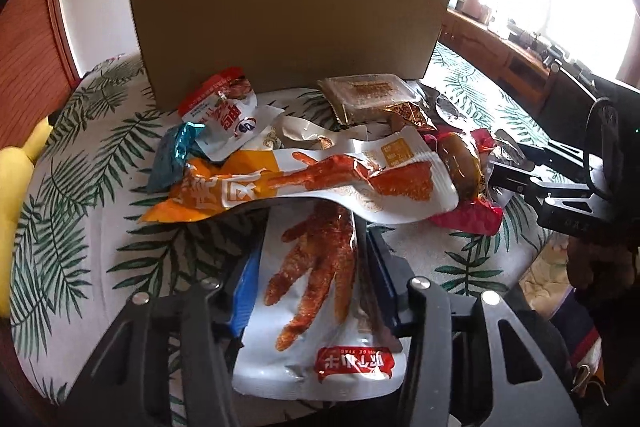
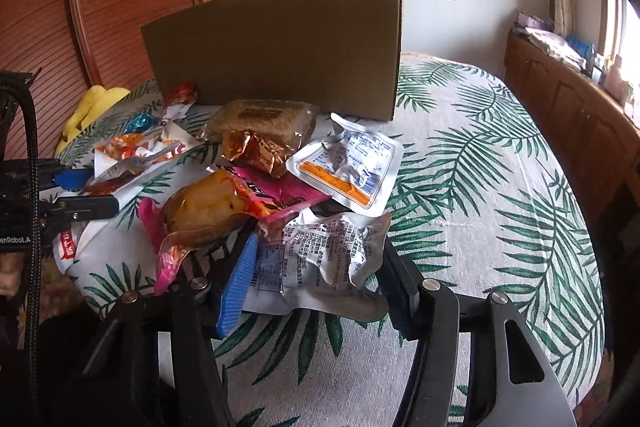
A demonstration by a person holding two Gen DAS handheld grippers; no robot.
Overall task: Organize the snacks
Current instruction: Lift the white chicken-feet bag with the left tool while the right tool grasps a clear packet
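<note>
1. The left gripper (image 1: 312, 267) pinches a white chicken-foot packet (image 1: 316, 291) at the near edge of the snack pile on the leaf-print bedspread (image 2: 500, 187).
2. The right gripper (image 2: 320, 267) pinches a crinkled silver packet (image 2: 324, 259).
3. Hold both packets firmly, lift them clear of neighbouring packets, then carry them to the cardboard box (image 1: 288, 35) behind the pile.

Cardboard box (image 2: 280, 55) behind snack pile (image 2: 248, 163)
</note>
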